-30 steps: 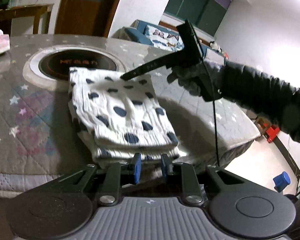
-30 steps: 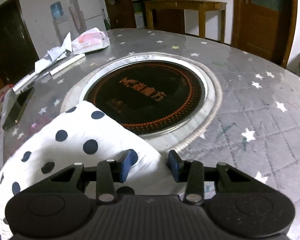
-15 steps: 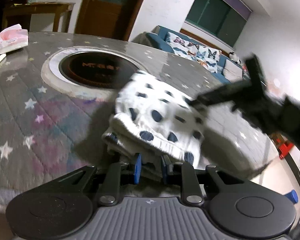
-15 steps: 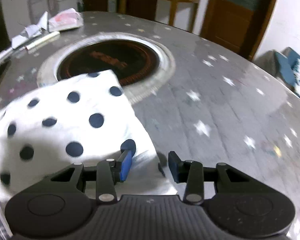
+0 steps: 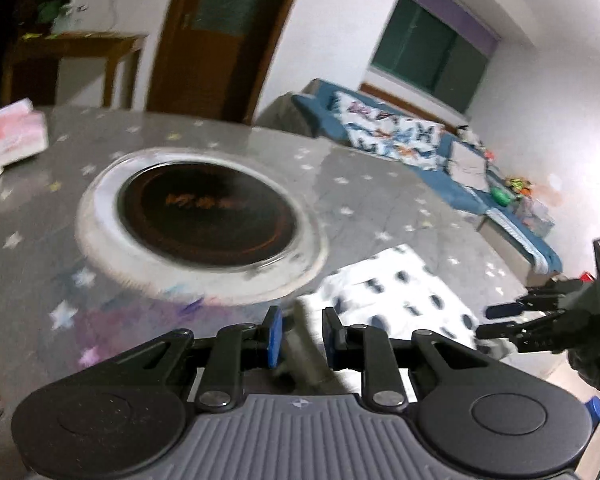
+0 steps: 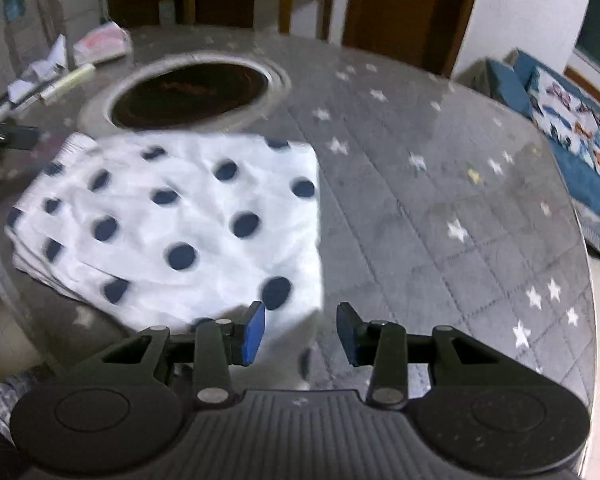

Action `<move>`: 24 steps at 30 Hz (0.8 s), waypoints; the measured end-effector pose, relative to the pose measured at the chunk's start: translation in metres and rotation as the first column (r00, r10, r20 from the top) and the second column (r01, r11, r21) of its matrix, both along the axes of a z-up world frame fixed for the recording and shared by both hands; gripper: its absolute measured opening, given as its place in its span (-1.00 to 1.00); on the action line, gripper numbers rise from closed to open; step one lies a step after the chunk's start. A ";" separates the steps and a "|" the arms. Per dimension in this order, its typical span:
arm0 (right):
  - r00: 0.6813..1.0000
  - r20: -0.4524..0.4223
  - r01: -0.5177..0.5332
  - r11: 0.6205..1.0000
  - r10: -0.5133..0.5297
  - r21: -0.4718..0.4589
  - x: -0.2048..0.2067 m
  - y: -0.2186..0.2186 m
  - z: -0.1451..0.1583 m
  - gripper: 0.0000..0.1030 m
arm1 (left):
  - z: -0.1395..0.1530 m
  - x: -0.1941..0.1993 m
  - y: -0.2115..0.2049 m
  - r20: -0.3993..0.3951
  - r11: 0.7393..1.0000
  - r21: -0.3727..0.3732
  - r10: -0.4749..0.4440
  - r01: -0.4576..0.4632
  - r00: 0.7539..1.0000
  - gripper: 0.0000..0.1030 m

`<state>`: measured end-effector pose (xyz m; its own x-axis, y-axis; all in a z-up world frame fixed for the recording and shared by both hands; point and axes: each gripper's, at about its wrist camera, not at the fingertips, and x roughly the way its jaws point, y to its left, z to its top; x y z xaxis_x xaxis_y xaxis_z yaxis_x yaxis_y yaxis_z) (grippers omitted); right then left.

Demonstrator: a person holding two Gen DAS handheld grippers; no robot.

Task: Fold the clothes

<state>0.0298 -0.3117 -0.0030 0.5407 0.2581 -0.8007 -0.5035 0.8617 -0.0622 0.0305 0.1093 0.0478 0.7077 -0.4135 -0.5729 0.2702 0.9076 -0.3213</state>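
Observation:
A folded white cloth with dark blue dots point(image 6: 172, 220) lies flat on the grey star-print table point(image 6: 420, 220), just in front of the round hob. My right gripper point(image 6: 302, 334) hovers open above the cloth's near right corner, and nothing sits between its blue pads. In the left wrist view the same cloth point(image 5: 400, 292) lies to the right of my left gripper point(image 5: 303, 336). The left jaws stand a narrow gap apart with no cloth in them. The right gripper point(image 5: 485, 322) shows at that view's right edge, held in a gloved hand, beside the cloth.
A black round hob point(image 5: 204, 216) with a silver ring is set into the table's middle. A pink tissue pack point(image 5: 12, 140) and papers with a white stick point(image 6: 60, 84) lie at the far left. The table's edge curves right; a blue sofa point(image 5: 420, 148) stands beyond.
Both grippers have drawn back from the cloth. The left view has swung left, so the cloth now lies right of its fingers. The right gripper rose, and the whole cloth shows.

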 end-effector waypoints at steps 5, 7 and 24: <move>0.994 0.052 -0.097 0.991 0.093 0.092 0.012 0.031 0.017 -0.23 | -0.003 -0.001 -0.028 0.016 0.997 0.022 -0.072 0.072 0.997 -0.54; 0.990 0.052 -0.137 0.982 0.132 0.128 0.023 0.049 0.017 -0.23 | -0.007 -0.003 -0.038 0.009 0.995 0.031 -0.090 0.090 0.996 -0.54; 0.990 0.005 -0.136 0.959 0.139 0.249 0.084 0.119 -0.016 -0.25 | -0.026 -0.005 -0.049 -0.023 0.991 0.071 -0.110 0.111 0.994 -0.53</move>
<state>0.1135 -0.1927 -0.0194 0.4763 0.5205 -0.7086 -0.6178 0.7716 0.1514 0.0259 0.0605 0.0222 0.6487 -0.4459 -0.6168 0.3647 0.8934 -0.2623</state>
